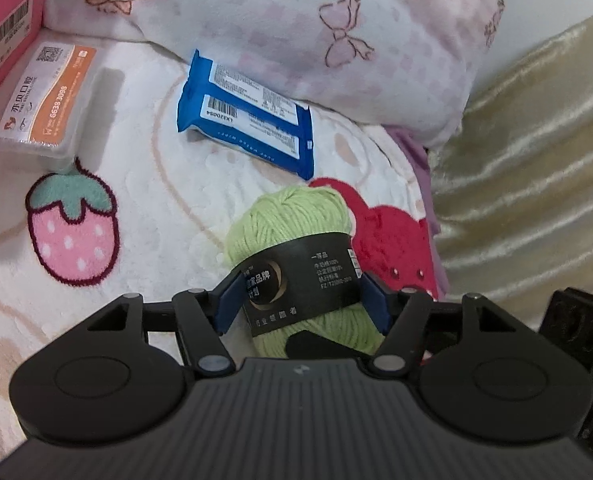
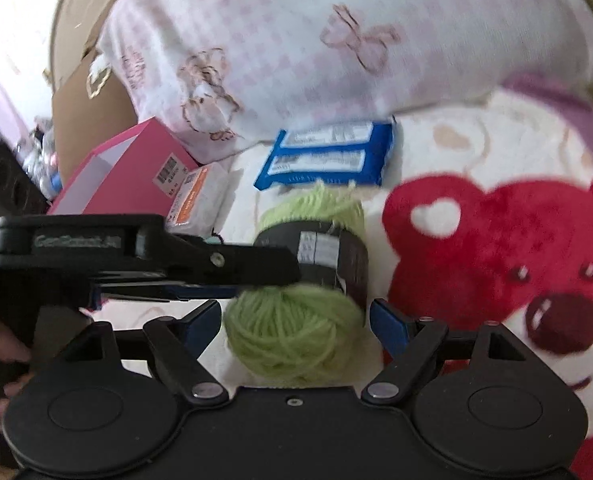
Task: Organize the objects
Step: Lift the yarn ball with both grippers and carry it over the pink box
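A light-green yarn skein (image 1: 292, 216) with a black paper band lies on the plush blanket (image 1: 156, 208). My left gripper (image 1: 300, 300) straddles the band, its blue pads right at the band's two sides without squeezing it. In the right wrist view the left gripper (image 2: 280, 276) reaches in from the left over the yarn skein (image 2: 296, 332). My right gripper (image 2: 294, 316) stands open around the skein's near end, with a small gap on each side.
A blue wipes pack (image 1: 248, 120) (image 2: 328, 156) lies beyond the yarn. At the left are a clear plastic box with an orange label (image 1: 48, 100) (image 2: 198, 200) and a pink box (image 1: 4, 20) (image 2: 128, 176). A pillow (image 1: 296, 20) closes the back; gold satin fabric (image 1: 536, 160) borders the right.
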`<state>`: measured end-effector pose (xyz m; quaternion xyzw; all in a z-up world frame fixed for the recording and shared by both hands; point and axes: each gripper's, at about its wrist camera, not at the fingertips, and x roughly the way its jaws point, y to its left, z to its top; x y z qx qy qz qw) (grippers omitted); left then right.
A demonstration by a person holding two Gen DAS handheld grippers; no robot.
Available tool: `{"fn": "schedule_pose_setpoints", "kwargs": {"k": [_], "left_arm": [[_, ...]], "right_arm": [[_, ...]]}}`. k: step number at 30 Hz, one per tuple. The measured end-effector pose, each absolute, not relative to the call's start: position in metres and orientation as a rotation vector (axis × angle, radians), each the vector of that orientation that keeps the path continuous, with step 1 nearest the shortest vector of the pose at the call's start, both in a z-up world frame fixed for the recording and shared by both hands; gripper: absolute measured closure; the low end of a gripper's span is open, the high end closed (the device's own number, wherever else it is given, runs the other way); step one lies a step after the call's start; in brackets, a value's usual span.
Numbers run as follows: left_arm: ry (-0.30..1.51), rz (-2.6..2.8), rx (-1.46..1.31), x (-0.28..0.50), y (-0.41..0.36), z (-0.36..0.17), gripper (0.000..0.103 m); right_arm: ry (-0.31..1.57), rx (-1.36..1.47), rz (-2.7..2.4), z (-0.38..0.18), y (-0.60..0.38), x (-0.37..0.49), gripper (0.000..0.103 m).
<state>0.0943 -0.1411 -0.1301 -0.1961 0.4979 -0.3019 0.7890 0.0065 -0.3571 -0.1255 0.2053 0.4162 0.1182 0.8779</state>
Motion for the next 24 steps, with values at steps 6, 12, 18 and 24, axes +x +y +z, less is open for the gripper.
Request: {"fn": "schedule_pose_setpoints", "kwargs": {"k": [6, 12, 18, 24], "left_arm": [[1.085, -0.631, -0.421, 0.094, -0.142, -0.135, 0.04], [1.079, -0.619, -0.4, 0.09, -0.141, -0.135, 0.043], [1.084, -0.621, -0.388, 0.083, -0.134, -0.125, 0.047], [1.129, -0.583, -0.317, 0.072, -0.124, -0.111, 0.047]], "right_arm": [[0.859, 0.4, 0.278, -0.126, -0.354, 0.007, 0.035], [0.845, 0.33, 0.291, -0.122, -0.345, 0.005, 0.038], [0.826, 0.303, 0.325, -0.115, -0.338, -0.001, 0.039], [0.841, 0.268, 0.371, -0.11, -0.317, -0.009, 0.039]]}}
